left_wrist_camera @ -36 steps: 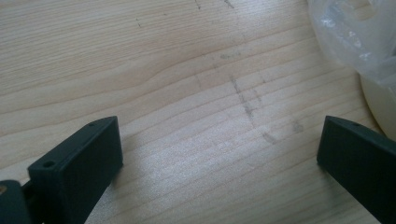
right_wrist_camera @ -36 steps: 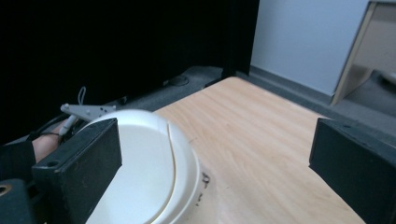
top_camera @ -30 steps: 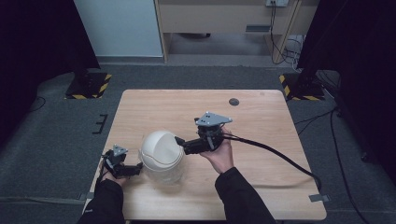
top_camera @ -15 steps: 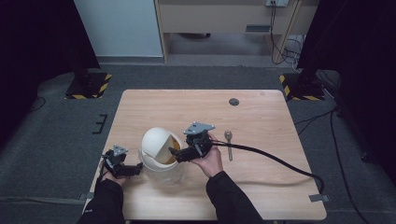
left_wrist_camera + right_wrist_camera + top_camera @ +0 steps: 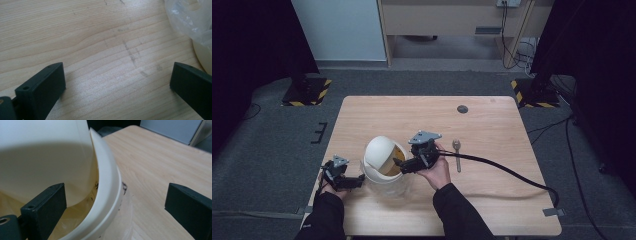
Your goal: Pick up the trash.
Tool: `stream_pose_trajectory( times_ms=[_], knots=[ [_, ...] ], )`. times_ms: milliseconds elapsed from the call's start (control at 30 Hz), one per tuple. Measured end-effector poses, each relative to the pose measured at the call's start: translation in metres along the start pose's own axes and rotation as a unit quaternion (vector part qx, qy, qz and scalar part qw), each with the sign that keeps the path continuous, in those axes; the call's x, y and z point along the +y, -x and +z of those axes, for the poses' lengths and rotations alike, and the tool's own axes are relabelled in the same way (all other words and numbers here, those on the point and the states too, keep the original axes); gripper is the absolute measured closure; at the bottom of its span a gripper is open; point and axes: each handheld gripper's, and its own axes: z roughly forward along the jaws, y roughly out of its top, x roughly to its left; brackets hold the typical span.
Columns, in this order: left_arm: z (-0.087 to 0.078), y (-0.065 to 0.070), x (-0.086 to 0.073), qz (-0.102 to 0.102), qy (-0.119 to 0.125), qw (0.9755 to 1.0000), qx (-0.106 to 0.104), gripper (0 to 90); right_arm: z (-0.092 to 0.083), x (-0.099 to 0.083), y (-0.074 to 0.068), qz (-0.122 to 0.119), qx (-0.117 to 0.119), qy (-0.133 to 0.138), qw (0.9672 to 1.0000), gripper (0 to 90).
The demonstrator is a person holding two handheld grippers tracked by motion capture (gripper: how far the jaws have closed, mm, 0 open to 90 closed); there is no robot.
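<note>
A white round container [image 5: 384, 176] with a domed swing lid [image 5: 379, 152] stands near the table's front left. The lid is tilted and a yellowish inside shows. My right gripper [image 5: 400, 165] is open at the container's right rim. In the right gripper view its jaws straddle the rim [image 5: 108, 192], one inside under the lid [image 5: 45, 152], one outside over the wood. My left gripper [image 5: 357, 181] rests open on the table just left of the container. In the left gripper view it [image 5: 117, 85] holds nothing, and the container's plastic-wrapped side [image 5: 192, 22] shows at the right.
A metal spoon [image 5: 456, 153] lies on the wooden table [image 5: 492, 125] just right of my right hand. A small dark disc [image 5: 462, 109] sits near the far edge. The right gripper's cable [image 5: 512, 175] trails across the table to the right.
My right gripper has moved left and down to the container's rim. The lid has tipped open. The spoon now lies bare on the table. The left gripper has stayed put.
</note>
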Motion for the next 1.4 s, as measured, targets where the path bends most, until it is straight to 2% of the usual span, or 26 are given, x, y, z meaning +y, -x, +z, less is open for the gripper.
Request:
stream_pose_trajectory(
  times_ms=[233,433,500,600,733,933,1167,1400],
  knots=[
    [0.000,0.000,0.000,-0.001,0.001,1.0000,0.000,0.0,-0.031,0.021,0.009,-0.005,-0.021,0.043,0.9989,4.7],
    [0.000,0.000,0.000,-0.001,0.002,1.0000,0.001,0.0,-0.066,0.038,0.023,-0.016,-0.053,0.070,0.9960,5.6],
    [0.000,0.000,0.000,-0.001,0.002,1.0000,0.001,0.0,-0.077,0.041,0.031,-0.002,-0.053,0.085,0.9949,6.0],
    [0.000,0.000,-0.001,-0.001,0.002,1.0000,0.001,0.0,-0.094,0.040,0.045,0.010,-0.070,0.093,0.9931,6.1],
    [0.000,0.000,-0.001,-0.001,0.003,1.0000,0.001,0.0,-0.110,0.031,0.062,0.019,-0.091,0.095,0.9911,6.7],
    [0.000,0.000,-0.001,-0.001,0.003,1.0000,0.001,0.0,-0.124,0.005,0.086,0.041,-0.112,0.080,0.9896,9.0],
    [0.000,0.000,-0.001,0.001,0.003,1.0000,-0.001,0.0,-0.122,-0.023,0.105,0.058,-0.125,0.051,0.9892,11.9],
    [0.000,0.000,-0.001,0.003,0.002,1.0000,-0.003,0.0,-0.113,-0.044,0.114,0.070,-0.135,0.027,0.9880,16.3]
  ],
)
